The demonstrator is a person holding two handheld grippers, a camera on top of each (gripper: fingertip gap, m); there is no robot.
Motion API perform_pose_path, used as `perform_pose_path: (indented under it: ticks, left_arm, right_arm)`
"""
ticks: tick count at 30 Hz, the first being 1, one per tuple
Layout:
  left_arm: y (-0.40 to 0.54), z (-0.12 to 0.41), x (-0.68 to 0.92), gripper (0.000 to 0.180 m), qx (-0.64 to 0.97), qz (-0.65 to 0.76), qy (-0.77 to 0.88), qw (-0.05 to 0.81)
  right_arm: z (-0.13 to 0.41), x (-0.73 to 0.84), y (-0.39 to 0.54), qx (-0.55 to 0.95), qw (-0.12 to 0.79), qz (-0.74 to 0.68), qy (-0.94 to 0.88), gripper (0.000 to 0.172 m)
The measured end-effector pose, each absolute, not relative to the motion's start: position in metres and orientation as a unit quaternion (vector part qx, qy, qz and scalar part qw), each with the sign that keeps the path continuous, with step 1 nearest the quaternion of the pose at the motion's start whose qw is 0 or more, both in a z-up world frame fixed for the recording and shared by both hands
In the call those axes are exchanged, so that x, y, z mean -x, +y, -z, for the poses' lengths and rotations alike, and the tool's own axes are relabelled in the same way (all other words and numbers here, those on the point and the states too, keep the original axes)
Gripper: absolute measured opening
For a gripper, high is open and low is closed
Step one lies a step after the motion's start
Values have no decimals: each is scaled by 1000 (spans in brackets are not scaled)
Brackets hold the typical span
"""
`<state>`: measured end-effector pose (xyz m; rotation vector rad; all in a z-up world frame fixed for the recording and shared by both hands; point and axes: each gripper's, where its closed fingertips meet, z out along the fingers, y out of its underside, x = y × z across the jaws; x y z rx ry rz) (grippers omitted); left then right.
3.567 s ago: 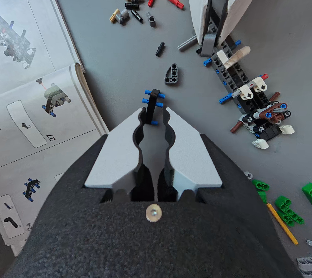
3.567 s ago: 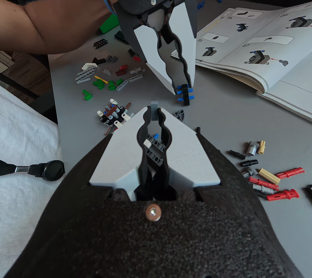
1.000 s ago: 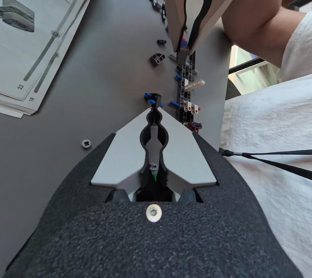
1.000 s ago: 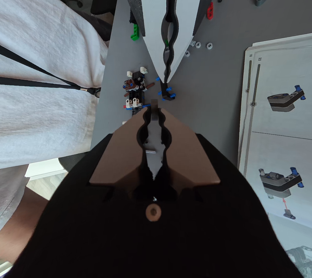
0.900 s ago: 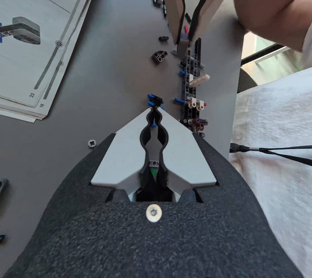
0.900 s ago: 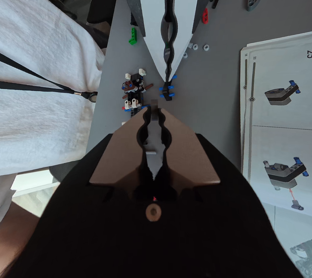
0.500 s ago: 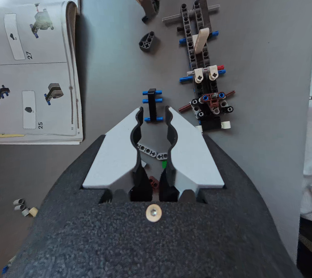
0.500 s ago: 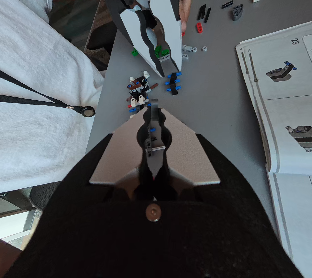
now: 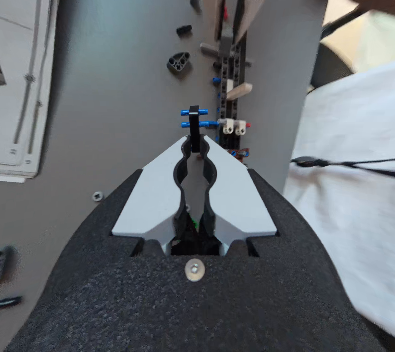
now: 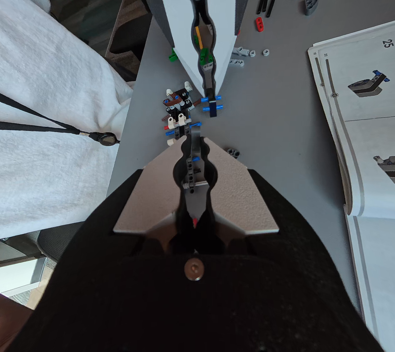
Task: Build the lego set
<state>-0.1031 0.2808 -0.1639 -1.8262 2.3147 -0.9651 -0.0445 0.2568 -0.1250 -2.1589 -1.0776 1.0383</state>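
The left claw (image 9: 195, 142) is clamped on a black plastic beam with blue pins (image 9: 194, 126); the right claw (image 10: 195, 141) grips a dark grey plastic beam (image 10: 195, 139), both above the grey table (image 9: 128, 64) near its edge

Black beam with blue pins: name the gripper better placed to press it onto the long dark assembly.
Left gripper: it already clamps the black beam beside the assembly; right gripper holds a grey piece.

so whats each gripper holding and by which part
Left gripper pinches the black beam with blue pins by its near end. Right gripper pinches a grey piece at its middle.
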Motion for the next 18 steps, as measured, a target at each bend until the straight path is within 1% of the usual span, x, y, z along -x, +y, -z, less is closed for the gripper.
perform_pose_path:
  ticks: [1, 4, 6, 7, 10, 18]
  left_arm:
    - [277, 156, 99, 5, 620, 351, 701, -32]
    - [272, 146, 89, 6, 681, 422, 567, -192]
    - [271, 148, 88, 6, 692, 426, 522, -258]
    - [270, 153, 89, 6, 694, 415, 519, -278]
    - [269, 160, 89, 6, 700, 395, 509, -308]
    - [278, 171, 87, 7, 707, 360, 518, -321]
  right_arm:
    - [125, 44, 257, 795, 254, -384, -396, 6]
    - [126, 45, 256, 793, 251, -390, -395, 6]
    - [127, 45, 256, 793, 250, -392, -394, 6]
    - [127, 45, 256, 792, 250, -393, -394, 6]
    - [126, 44, 256, 791, 251, -394, -394, 6]
    - [128, 42, 255, 790, 247, -405, -388, 6]
